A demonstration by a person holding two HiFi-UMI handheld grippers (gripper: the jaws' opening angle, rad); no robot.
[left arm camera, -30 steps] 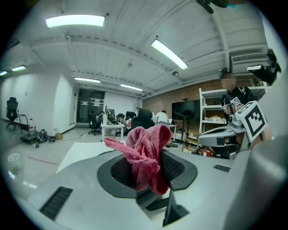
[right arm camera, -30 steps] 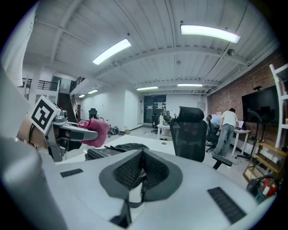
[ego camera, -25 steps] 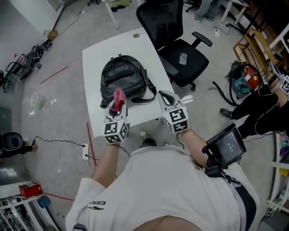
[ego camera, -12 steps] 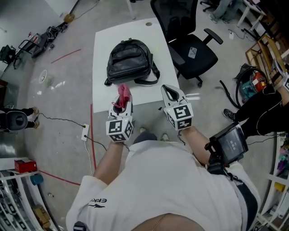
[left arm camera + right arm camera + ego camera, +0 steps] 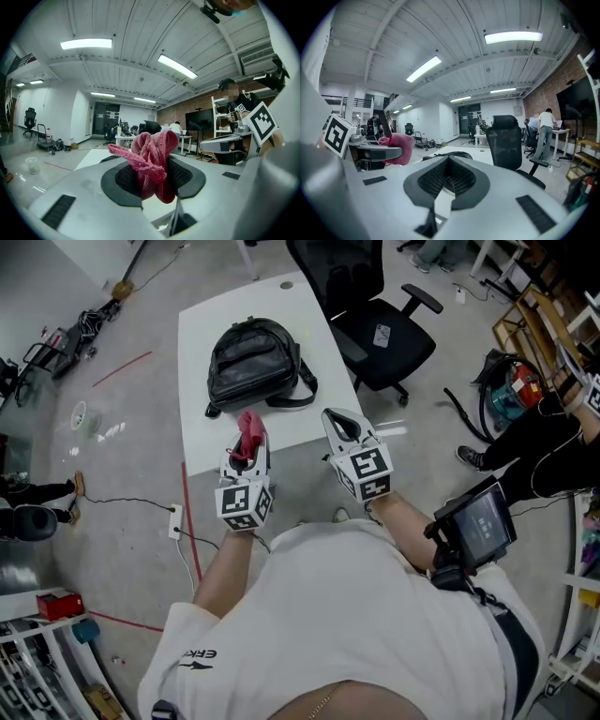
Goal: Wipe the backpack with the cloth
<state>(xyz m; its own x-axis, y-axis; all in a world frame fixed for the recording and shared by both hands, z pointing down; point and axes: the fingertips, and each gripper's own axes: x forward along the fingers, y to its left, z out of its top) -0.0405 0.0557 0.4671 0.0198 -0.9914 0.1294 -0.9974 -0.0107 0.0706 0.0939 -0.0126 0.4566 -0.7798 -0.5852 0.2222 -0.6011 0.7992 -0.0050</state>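
A black backpack (image 5: 255, 360) lies flat on the white table (image 5: 291, 310), straps toward the near side. My left gripper (image 5: 246, 444) hovers at the table's near edge, short of the backpack, shut on a crumpled pink cloth (image 5: 247, 430). In the left gripper view the cloth (image 5: 151, 159) bulges up between the pads. My right gripper (image 5: 344, 425) hangs beside it at the near right edge, shut with nothing in it; its pads meet in the right gripper view (image 5: 447, 180). That view also shows the cloth (image 5: 399, 147) at the left and the backpack (image 5: 451, 154) ahead.
A black office chair (image 5: 375, 334) stands right of the table. A red vacuum (image 5: 511, 399) and a person in black (image 5: 544, 460) are further right. Cables and a power strip (image 5: 176, 519) lie on the floor at the left. A tablet (image 5: 473, 532) is strapped to the right forearm.
Both grippers have drawn back from the backpack's near edge to the table's front edge. The cloth has stayed in the left gripper.
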